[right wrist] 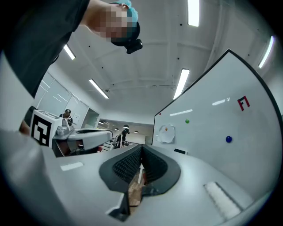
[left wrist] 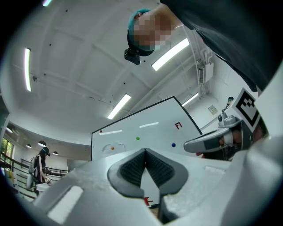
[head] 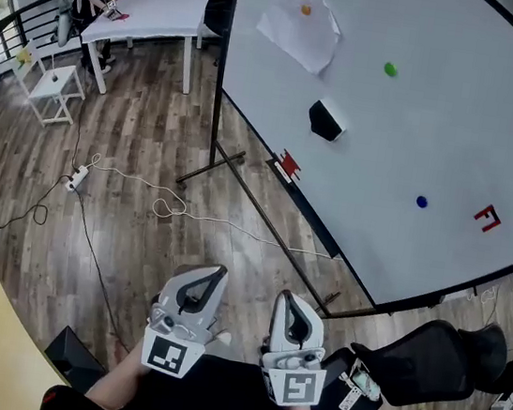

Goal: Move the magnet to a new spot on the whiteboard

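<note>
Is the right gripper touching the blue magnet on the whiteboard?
Apart. The head view shows the right gripper low by the person's body, with wood floor between it and the blue magnet on the whiteboard.

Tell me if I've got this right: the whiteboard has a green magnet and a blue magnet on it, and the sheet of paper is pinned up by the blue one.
Not quite. The sheet of paper is pinned by an orange magnet, not the blue one. The blue magnet sits alone on bare whiteboard, as does the green magnet. The head view shows this.
</note>
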A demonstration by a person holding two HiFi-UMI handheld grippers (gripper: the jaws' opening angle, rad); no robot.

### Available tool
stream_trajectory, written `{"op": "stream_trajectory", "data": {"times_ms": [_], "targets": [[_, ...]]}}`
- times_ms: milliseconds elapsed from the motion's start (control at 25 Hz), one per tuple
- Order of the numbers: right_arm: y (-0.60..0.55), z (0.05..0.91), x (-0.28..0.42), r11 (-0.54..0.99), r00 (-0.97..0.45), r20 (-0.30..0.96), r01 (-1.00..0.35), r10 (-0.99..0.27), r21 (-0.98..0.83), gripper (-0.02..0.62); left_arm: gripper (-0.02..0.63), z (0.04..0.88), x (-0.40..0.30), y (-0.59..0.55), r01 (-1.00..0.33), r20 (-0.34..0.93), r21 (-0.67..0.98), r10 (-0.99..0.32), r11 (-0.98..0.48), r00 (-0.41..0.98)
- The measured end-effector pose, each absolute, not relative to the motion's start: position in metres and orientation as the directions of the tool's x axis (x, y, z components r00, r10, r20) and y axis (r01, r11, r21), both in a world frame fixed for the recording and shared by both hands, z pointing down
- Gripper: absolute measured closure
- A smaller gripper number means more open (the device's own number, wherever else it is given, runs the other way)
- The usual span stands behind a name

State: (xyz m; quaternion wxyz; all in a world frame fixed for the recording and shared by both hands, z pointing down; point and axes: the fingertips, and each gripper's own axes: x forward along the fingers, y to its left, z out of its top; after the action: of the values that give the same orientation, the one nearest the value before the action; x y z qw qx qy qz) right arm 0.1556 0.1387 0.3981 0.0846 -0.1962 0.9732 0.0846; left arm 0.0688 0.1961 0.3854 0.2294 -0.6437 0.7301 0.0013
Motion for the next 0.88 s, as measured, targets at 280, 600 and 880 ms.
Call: {"op": "stream_trajectory", "data": {"times_ms": [280,600,880], "targets": [[0.093,0.396,0.16,0.914,-0.906,-0.23,-0.389,-0.356,0.116,0.594,0.604,0.389,0.07,0.156,-0.936,-0.334,-0.295,-0.938,0.192,-0.087],[0.067,0.401,0.167,0.892,-0.898,-0.202,-0.425,-0.392,0.156,0.594,0.604,0.384,0.068,0.118,-0.941,-0.354,-0.296,-0.934,0.162,-0.05],[0.027,0.399,0.17,0.834,-0.846,-0.213,-0.525,-0.489,0.17,0.594,0.604,0.385,0.065,0.068,-0.95,-0.368,-0.305,-0.928,0.061,0.059]]}}
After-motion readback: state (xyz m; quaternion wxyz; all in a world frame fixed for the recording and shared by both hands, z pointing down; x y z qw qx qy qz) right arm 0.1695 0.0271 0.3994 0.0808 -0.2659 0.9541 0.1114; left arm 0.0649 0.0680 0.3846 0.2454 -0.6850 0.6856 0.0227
